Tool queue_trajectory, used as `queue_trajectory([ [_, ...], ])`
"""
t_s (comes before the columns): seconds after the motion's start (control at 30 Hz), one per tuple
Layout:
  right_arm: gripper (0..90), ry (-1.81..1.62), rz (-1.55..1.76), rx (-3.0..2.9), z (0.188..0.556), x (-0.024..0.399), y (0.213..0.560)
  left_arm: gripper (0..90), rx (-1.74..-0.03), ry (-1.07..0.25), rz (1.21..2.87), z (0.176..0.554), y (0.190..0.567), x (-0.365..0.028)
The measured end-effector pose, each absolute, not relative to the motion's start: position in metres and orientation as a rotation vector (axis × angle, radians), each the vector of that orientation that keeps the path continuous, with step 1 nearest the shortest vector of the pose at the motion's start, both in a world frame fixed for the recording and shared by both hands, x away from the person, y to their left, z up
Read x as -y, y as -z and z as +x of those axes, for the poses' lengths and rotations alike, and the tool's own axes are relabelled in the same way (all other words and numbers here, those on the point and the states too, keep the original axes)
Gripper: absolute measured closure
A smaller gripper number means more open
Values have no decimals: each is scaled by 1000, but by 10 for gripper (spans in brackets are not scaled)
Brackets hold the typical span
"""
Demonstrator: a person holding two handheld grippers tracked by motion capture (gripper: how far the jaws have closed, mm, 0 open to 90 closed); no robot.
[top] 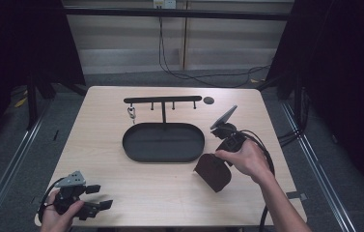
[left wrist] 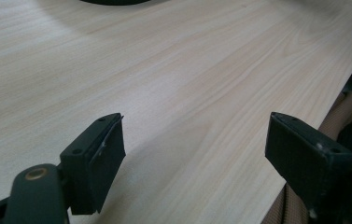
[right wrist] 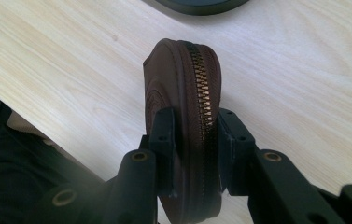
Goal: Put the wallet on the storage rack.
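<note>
Two grippers at work over a pale wooden table (top: pixel 121 193). Nearest, at the front left corner: left gripper (top: pixel 100 196) in a hand, jaws spread wide apart with nothing between them, bare wood grain beneath in the left gripper view (left wrist: pixel 192 158), close by the table's edge. Farther in, on the right: right gripper (top: pixel 220 159) gripped by the right hand (top: pixel 247 159), jaws clamped on a brown zipped pouch (top: pixel 213 171), held on edge and tilted just off the front right end of the tray. Seen close in the right gripper view: pouch (right wrist: pixel 183 107) pinched from both flat sides, brass zipper teeth running along the rim between the jaws (right wrist: pixel 196 135); round embossed stamp on the leather face, lettering too faint to read. Beyond, at mid-table: black oval tray (top: pixel 131 145), with a black hook stand (top: pixel 162 99) rising from its far rim, a small metal clip (top: pixel 132 113) hanging from the left hook. Farthest: small dark disc (top: pixel 209 100) lying just off the stand's right end.
</note>
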State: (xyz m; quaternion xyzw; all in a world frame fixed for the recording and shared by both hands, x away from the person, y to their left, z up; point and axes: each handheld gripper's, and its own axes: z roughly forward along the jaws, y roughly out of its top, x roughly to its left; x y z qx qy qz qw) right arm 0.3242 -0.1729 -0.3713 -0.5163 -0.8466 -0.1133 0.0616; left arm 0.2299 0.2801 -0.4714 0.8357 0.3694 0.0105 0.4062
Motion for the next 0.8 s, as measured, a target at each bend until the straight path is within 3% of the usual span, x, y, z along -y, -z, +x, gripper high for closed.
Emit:
queue_trajectory([
  [0.8, 705, 341, -1651, 2605, 350, 167, 334, 196, -933, -23, 2111, 231, 471, -281],
])
